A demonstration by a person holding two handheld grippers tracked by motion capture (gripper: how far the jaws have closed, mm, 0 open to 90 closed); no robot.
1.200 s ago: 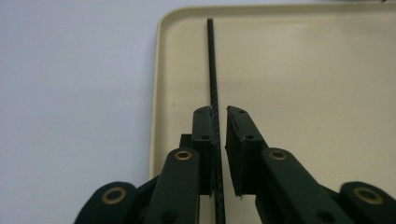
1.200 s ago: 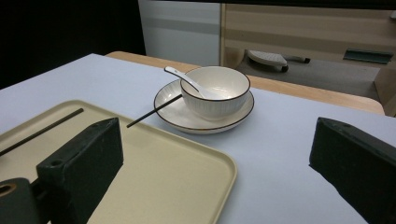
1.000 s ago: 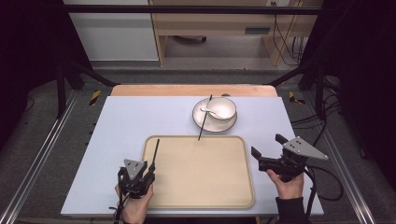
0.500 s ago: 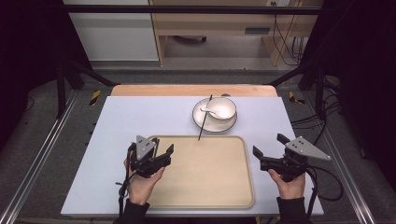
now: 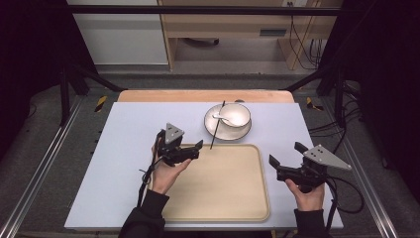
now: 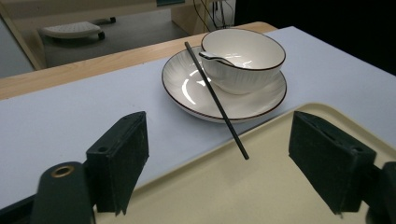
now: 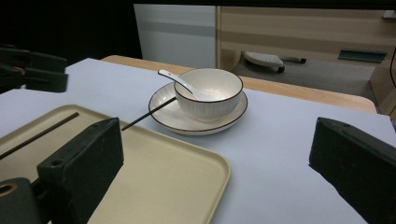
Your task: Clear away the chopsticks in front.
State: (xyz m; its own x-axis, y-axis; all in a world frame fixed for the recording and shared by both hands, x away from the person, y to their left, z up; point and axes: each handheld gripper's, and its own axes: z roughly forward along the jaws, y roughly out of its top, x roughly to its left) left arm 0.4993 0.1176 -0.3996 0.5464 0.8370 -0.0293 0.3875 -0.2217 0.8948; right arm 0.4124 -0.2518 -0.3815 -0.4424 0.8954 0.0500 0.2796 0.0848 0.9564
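A thin black chopstick (image 5: 217, 126) leans on the near-left rim of a white ribbed ceramic plate with a dark edge line (image 5: 245, 135), which stands toward the far edge of the worktop, a little right of its middle. The stick's upper end reaches past the far side of the plate, and its lower end hangs just above the far edge of a beige rectangular plastic tray (image 5: 223, 188). On the plate sits a white ceramic bowl with a dark rim (image 5: 242, 116). A white ceramic spoon (image 5: 220, 118) rests in the bowl with its handle sticking out over the rim toward the chopstick. In the right gripper view, a second black chopstick (image 7: 39, 135) lies flat on the tray near its left edge. The tray takes up the near middle of the pale blue-grey worktop (image 5: 124, 148), close to its near edge, with the plate just beyond the tray's far edge. The left gripper (image 5: 197, 150) is held above the tray's far-left corner, near the lower end of the leaning chopstick and not touching it. Its jaws have just been opening and stand wide apart with nothing between them. The right gripper (image 5: 287, 154) is held over the worktop just off the tray's right edge, its claw likewise spread wide and empty, pointing toward the plate.
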